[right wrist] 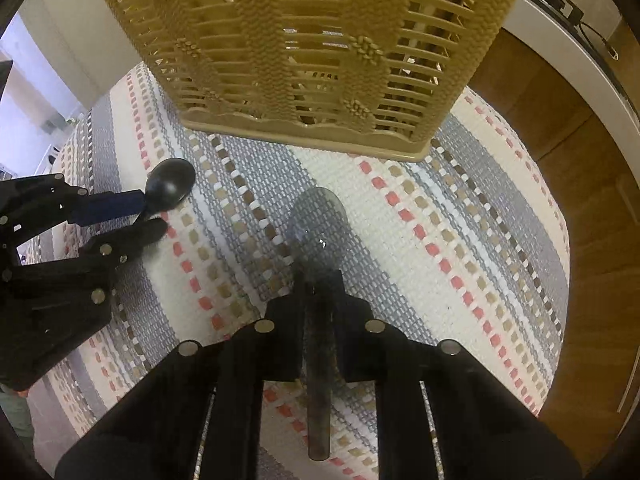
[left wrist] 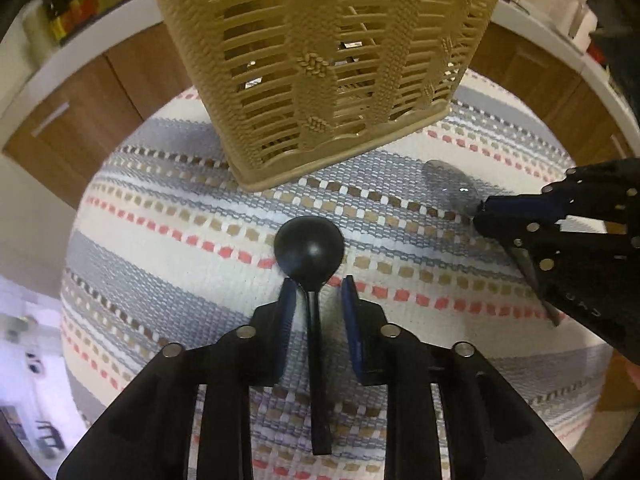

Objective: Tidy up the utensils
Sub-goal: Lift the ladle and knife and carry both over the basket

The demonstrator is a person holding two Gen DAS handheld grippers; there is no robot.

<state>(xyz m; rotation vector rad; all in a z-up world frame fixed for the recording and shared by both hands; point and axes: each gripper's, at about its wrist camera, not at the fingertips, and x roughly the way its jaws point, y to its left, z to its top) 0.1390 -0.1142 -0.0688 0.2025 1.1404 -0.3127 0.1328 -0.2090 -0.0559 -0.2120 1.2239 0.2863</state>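
The left gripper point(left wrist: 318, 288) has its blue-padded fingers point(left wrist: 287, 304) spread on either side of a black spoon point(left wrist: 310, 246). The neck of the spoon runs down the gap between them, with cloth showing on both sides, so the pads flank the handle without pressing it. The round bowl lies just ahead of the fingertips and the handle runs back under the gripper body, flat on the cloth.

The right gripper point(right wrist: 318, 280) is closed on the neck of a clear grey plastic spoon point(right wrist: 318, 220). Its jaws sit tight against both sides of the neck. The translucent bowl projects past the tips, with the woven pattern showing through it, and the darker handle trails back beneath the gripper. From the left wrist view, the same gripper point(left wrist: 480, 212) comes in from the right with the clear bowl point(left wrist: 450, 188) at its tip. From the right wrist view, the left gripper point(right wrist: 150, 210) sits off to the left with the black bowl point(right wrist: 170, 184) at its fingertips.

Both spoons rest on a striped woven placemat point(left wrist: 180, 216) in cream, grey, coral and tan. Just beyond them stands a tan slatted plastic basket point(left wrist: 320, 60), upright on the mat point(right wrist: 460, 232) and close to both spoon bowls point(right wrist: 304, 40). Wooden cabinet fronts point(left wrist: 80, 120) show behind.
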